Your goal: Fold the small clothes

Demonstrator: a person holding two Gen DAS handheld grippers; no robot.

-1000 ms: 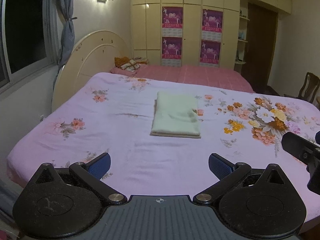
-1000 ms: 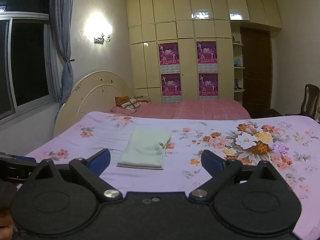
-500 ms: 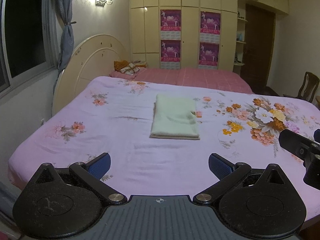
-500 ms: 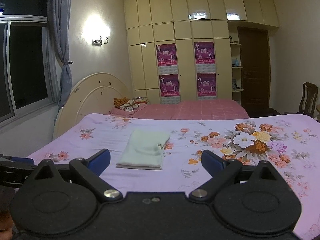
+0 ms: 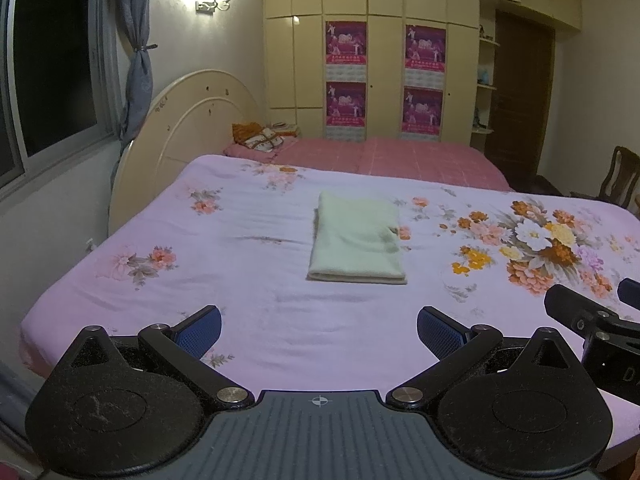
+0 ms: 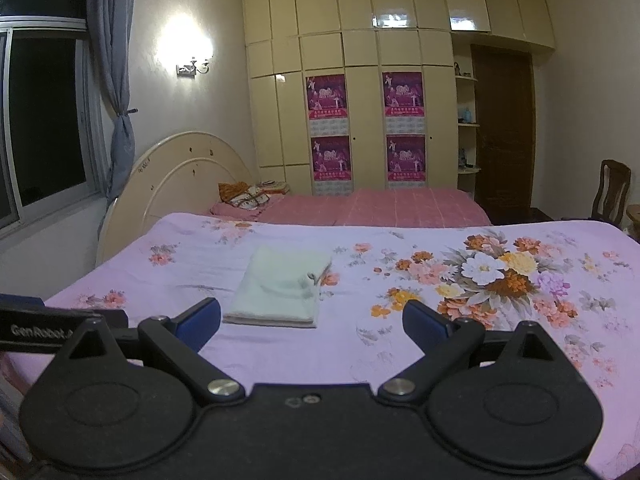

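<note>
A pale green cloth (image 5: pixel 357 237) lies folded in a neat rectangle on the pink floral bedsheet (image 5: pixel 248 272). It also shows in the right wrist view (image 6: pixel 282 288). My left gripper (image 5: pixel 319 326) is open and empty, held back from the cloth near the bed's front edge. My right gripper (image 6: pixel 311 320) is open and empty, also short of the cloth. The right gripper's body shows at the right edge of the left wrist view (image 5: pixel 592 320).
A cream round headboard (image 5: pixel 188 128) stands at the left. A second bed with a pink checked cover (image 5: pixel 392 158) lies behind, with pillows (image 5: pixel 260 138). Cream wardrobes (image 5: pixel 384 60) line the back wall. A wooden chair (image 5: pixel 618 176) stands at the right.
Both grippers have tilted slightly upward and drawn back a little, so the cloth sits lower in each view. The cloth has not moved. Both stay open.
</note>
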